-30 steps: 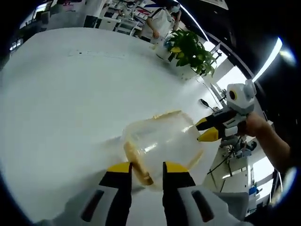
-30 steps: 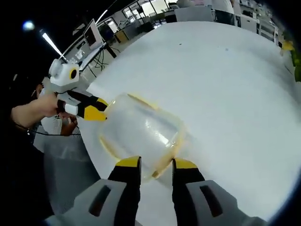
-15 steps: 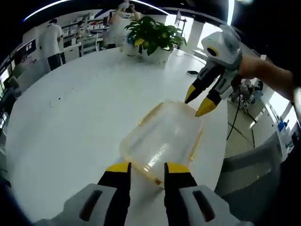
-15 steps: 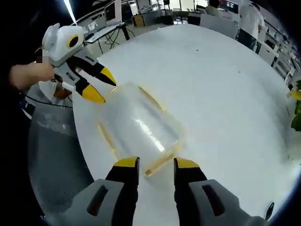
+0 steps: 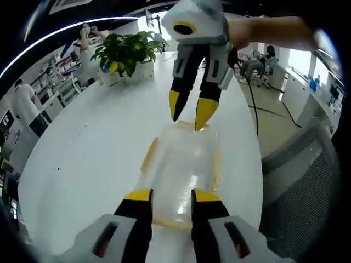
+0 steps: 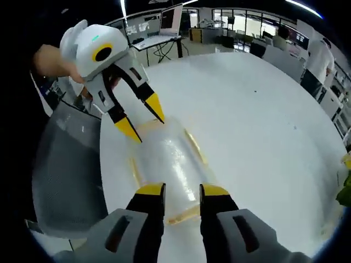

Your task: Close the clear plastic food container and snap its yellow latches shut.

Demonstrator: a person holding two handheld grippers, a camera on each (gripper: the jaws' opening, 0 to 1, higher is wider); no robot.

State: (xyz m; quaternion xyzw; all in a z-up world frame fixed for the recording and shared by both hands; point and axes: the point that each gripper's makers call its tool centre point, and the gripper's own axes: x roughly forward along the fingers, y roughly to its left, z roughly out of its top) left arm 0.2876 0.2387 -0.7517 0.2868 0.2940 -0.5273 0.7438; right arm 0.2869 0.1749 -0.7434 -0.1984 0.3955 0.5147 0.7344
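Both pairs of your yellow-tipped jaws stand apart, and neither is clamped on anything: the left gripper [image 5: 171, 195] faces one short end of the clear plastic food container [image 5: 181, 175] and the right gripper [image 6: 182, 190] faces the opposite end. The container lies flat on the white table [image 5: 88, 164], close to the table's edge nearest the grey chair [image 6: 66, 175]. Its body is see-through, with glare on top, and yellow latches [image 6: 194, 146] run along its rims. In the left gripper view your right gripper comes down from the top, its tips just over the container's far end; whether they touch it you cannot tell. That view also gives you a potted plant [image 5: 123, 52] at the table's far edge. The right gripper view gives you the left gripper at upper left, and desks with monitors [image 6: 170, 19] beyond the table.
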